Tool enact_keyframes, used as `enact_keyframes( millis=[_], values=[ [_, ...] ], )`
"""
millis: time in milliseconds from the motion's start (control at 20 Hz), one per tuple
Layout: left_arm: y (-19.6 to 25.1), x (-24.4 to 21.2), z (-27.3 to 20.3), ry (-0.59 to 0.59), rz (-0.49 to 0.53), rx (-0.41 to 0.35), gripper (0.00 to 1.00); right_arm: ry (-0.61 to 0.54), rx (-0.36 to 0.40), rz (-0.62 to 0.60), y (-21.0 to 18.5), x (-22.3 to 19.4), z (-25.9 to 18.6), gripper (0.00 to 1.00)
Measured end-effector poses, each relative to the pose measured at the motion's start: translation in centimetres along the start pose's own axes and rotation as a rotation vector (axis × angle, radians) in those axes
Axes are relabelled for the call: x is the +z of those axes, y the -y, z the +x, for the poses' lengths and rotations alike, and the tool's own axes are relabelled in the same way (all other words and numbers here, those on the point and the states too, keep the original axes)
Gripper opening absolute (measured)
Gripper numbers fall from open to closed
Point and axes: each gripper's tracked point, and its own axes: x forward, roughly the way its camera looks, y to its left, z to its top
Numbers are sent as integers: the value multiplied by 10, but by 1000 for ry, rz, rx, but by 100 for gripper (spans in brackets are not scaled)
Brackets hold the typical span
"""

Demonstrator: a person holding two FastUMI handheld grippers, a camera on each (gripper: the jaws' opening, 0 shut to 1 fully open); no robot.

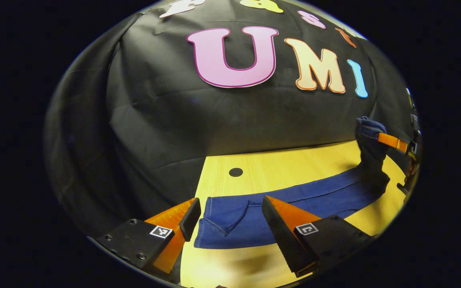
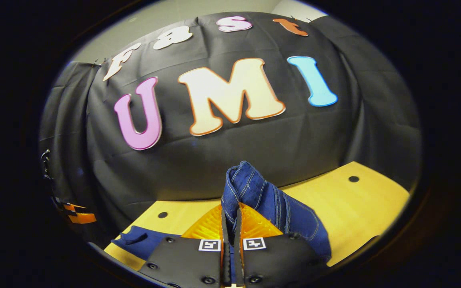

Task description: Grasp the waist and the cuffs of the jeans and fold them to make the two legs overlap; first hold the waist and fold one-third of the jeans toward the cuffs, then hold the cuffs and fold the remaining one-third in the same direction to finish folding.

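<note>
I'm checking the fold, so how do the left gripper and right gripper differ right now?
The left gripper is open; the right gripper is shut on the jeans. The left hangs low over the flat end on the table; the right holds its end lifted. Both are at the jeans.

Your left gripper view looks low along the table (image 1: 294, 164) toward the booth wall. Your right gripper view faces that wall too, nearer the jeans (image 2: 270, 204); both share them.

I see dark blue jeans (image 1: 294, 200) with lighter stitching along the seams (image 2: 278, 208). Under them the counter (image 1: 294, 164) is yellow with a faint wood grain and small round black spots (image 1: 235, 172). My tool bodies carry little black-and-white square markers (image 2: 253, 243).
</note>
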Motion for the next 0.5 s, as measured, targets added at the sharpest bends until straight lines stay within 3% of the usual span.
enact_keyframes(
  millis=[100,150,200,450,500],
  values=[
    [-9,-4,2,-6,-2,-5,95,-38,37,0,-28,-28,8,6],
    [-14,-5,2,-7,-5,-7,100,-65,48,1,-39,-45,12,6],
    [-18,-8,4,-11,-9,-9,95,-98,54,-4,-46,-63,15,6],
    [-38,-32,14,-53,-35,-2,95,-201,49,-34,-67,-133,27,6],
    [-42,-38,17,-65,-48,0,100,-216,46,-42,-70,-144,29,6]
  ],
)
